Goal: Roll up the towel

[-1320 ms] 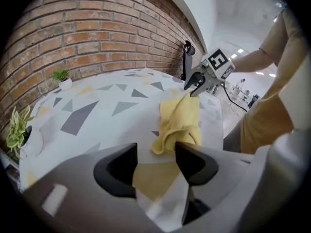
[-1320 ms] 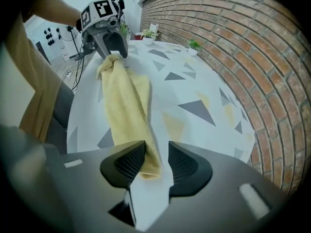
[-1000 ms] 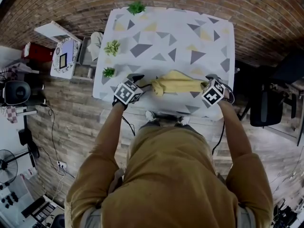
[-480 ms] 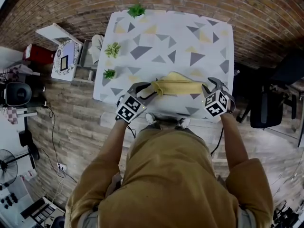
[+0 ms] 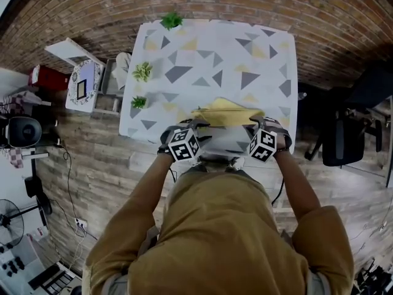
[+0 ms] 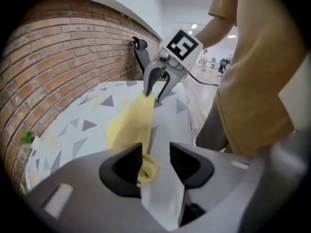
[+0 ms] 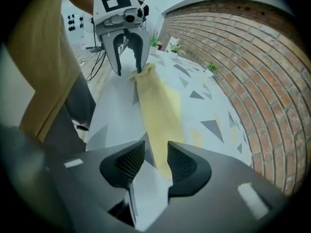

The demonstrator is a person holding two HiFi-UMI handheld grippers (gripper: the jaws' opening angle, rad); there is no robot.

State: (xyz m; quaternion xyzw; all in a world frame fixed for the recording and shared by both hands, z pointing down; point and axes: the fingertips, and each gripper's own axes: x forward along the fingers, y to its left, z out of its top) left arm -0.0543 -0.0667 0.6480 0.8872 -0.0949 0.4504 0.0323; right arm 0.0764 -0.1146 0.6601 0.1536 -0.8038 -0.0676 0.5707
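One patterned table (image 5: pixel 209 48) lies under both grippers, with one yellow towel (image 5: pixel 226 112) stretched between them. Left gripper (image 6: pixel 155 160): jaws narrow, just been closing, towel's end in the gap against one pad, the other pad clear. Right gripper (image 7: pixel 155 155): narrow, pinching the opposite end. Three small plants (image 5: pixel 143 71) sit beyond the left gripper.

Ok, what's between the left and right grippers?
Only the yellow towel, bunched lengthwise, running from the left gripper to the right gripper; both gripper views show it.
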